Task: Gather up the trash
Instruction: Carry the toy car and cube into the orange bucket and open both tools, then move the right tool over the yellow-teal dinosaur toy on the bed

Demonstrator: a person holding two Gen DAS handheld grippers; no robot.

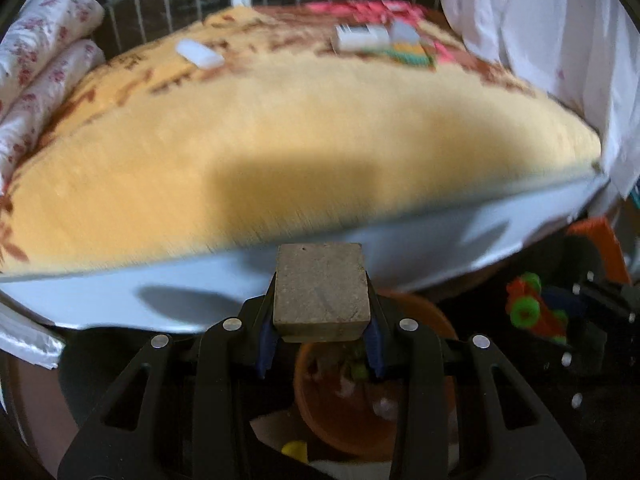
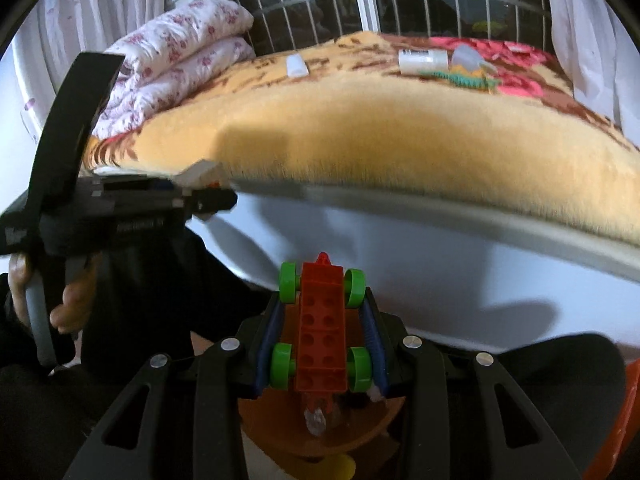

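My left gripper [image 1: 321, 308] is shut on a small brown cardboard box [image 1: 321, 292] and holds it above an orange bin [image 1: 344, 420] beside the bed. My right gripper [image 2: 322, 320] is shut on a red toy car with green wheels [image 2: 322, 336], also above the orange bin [image 2: 320, 440]. The toy car and right gripper show at the right of the left wrist view [image 1: 536, 312]. On the yellow blanket [image 1: 280, 128] lie a small white packet [image 1: 200, 53], a white bottle [image 1: 360, 36] and colourful wrappers [image 1: 412, 52].
A folded floral quilt [image 2: 176, 56] lies at the bed's left end. White curtains [image 1: 560, 20] hang at the right. A barred window [image 2: 360, 0] is behind the bed. The bed's white side panel [image 2: 400, 256] faces me.
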